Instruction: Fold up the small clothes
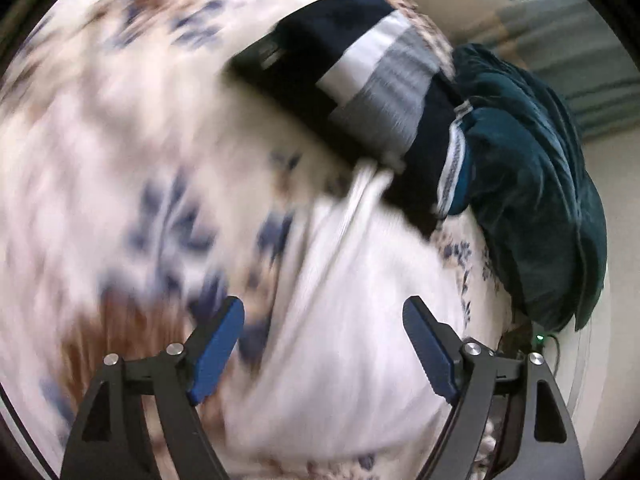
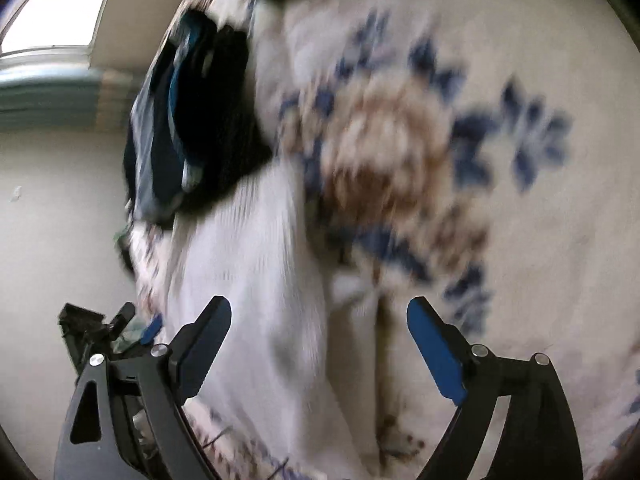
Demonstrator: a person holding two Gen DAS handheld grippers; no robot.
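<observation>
A white ribbed garment (image 1: 344,320) lies on a flowered bedspread (image 1: 100,140), blurred by motion. My left gripper (image 1: 324,312) hovers over it with its blue-padded fingers wide apart and nothing pinched between them. In the right wrist view the same white garment (image 2: 260,280) stretches up the middle. My right gripper (image 2: 320,316) stands open above its edge, and its pads touch no cloth. The other gripper (image 2: 100,332) shows at the lower left of that view.
A stack of dark folded clothes (image 1: 360,80) with a grey and white band lies beyond the white garment, beside a teal velvety piece (image 1: 532,184). The dark pile (image 2: 192,128) sits at the bed's left edge. A cream wall (image 2: 52,220) and a window (image 2: 60,8) lie past it.
</observation>
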